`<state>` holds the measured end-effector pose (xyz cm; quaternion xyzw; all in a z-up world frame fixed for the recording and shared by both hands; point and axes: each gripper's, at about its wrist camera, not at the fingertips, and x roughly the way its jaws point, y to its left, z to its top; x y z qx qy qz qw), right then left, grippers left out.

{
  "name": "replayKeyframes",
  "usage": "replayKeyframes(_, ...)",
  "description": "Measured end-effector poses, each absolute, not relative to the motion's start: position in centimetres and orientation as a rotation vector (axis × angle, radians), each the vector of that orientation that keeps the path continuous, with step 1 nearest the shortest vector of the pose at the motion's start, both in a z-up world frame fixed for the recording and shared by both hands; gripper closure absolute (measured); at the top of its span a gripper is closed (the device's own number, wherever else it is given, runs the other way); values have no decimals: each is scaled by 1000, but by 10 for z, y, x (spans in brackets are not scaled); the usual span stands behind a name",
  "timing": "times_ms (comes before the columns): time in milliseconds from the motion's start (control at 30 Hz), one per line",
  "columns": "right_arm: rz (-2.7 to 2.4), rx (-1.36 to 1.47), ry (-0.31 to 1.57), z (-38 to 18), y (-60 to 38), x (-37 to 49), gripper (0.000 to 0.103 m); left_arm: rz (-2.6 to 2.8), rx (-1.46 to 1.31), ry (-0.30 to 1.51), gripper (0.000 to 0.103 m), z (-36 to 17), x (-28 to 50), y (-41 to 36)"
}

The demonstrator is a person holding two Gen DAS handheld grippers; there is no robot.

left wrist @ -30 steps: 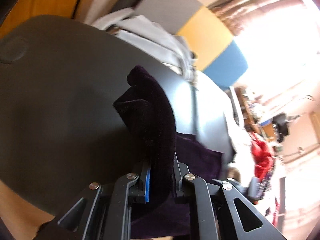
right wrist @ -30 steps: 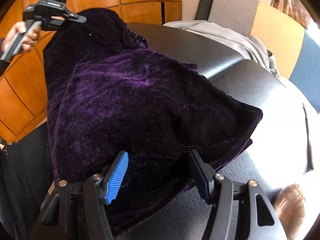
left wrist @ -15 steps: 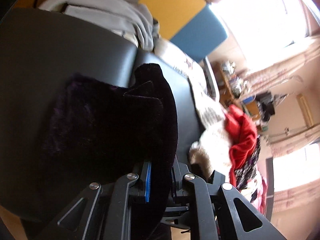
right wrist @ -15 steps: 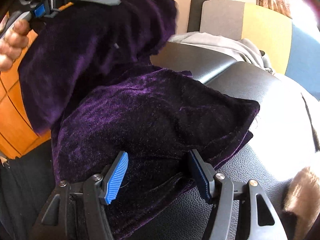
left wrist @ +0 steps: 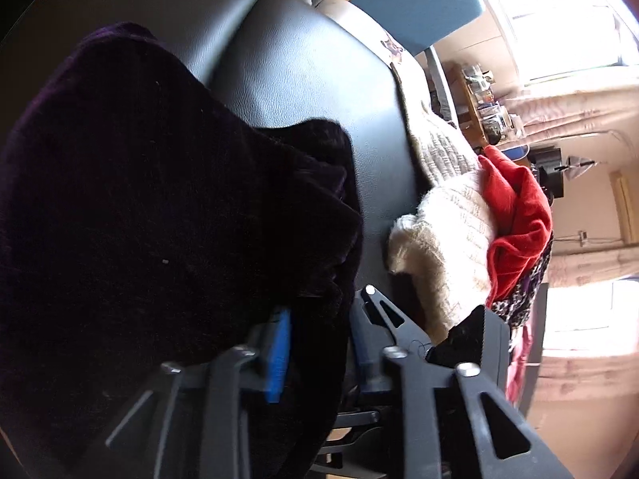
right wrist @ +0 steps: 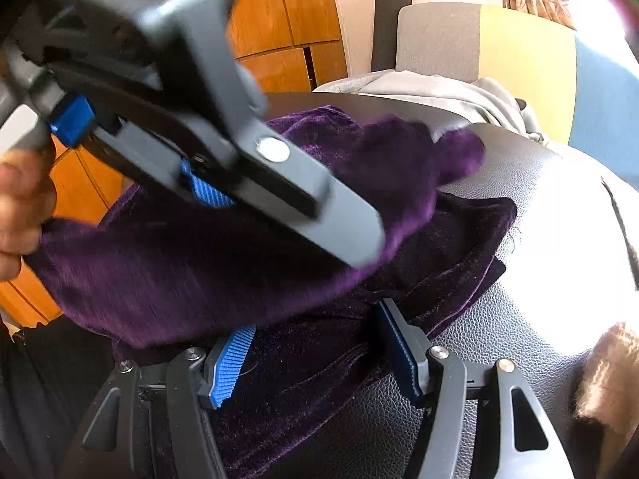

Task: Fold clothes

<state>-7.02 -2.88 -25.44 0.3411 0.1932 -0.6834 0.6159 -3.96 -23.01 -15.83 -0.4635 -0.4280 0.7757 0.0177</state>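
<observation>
Purple velvet garment point(right wrist: 319, 379) is lying in layers on the black padded table point(right wrist: 499, 167), soft and limp, likely sliding on itself. Left gripper point(left wrist: 319, 343) is pinching a flap of it between nearly closed fingers point(left wrist: 275, 355) and holding that flap over the lower layers. Right gripper point(right wrist: 315, 359) is resting on the near edge with fingers point(right wrist: 229, 363) spread wide, gripping nothing. Taking hold at hems or corners looks safest, since mid-cloth grabs would bunch it.

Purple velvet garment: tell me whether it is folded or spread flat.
Partly folded. The purple velvet garment lies on the black cushion, and the left gripper, shut on it, holds one part over the rest.
</observation>
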Motion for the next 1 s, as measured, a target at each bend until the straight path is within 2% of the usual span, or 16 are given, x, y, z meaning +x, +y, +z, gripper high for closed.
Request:
replayKeyframes(200,-1594,783,462,-246,-21,-64,39,2341,-1404,-1349,54,-150,-43,-224)
replayKeyframes(300,-1602,804,475,-234,3,-57,39,2463,-1359,-1368,45,-144,-6,-260)
replayKeyframes(500,-1619,847,501,-210,49,-45,39,2709,-1251,-1397,44,-133,66,-334)
replayKeyframes(567,-1617,863,494,-201,64,-40,39,2770,-1287,-1352,44,-147,87,-339)
replayKeyframes(733,-1423,899,187,-177,72,-15,38,2803,-1260,-1267,44,-181,122,-329)
replayKeyframes(833,-1387,1009,128,-201,50,-4,38,2819,-1210,-1189,44,-190,132,-317)
replayKeyframes(900,-1385,1128,103,-228,33,-2,41,2817,-1167,-1154,43,-195,134,-311)
replayKeyframes(933,-1389,1168,77,-233,36,1,46,2805,-1144,-1157,42,-197,134,-309)
replayKeyframes(1000,-1408,1241,16,-253,28,0,66,2780,-1098,-1156,41,-200,133,-305)
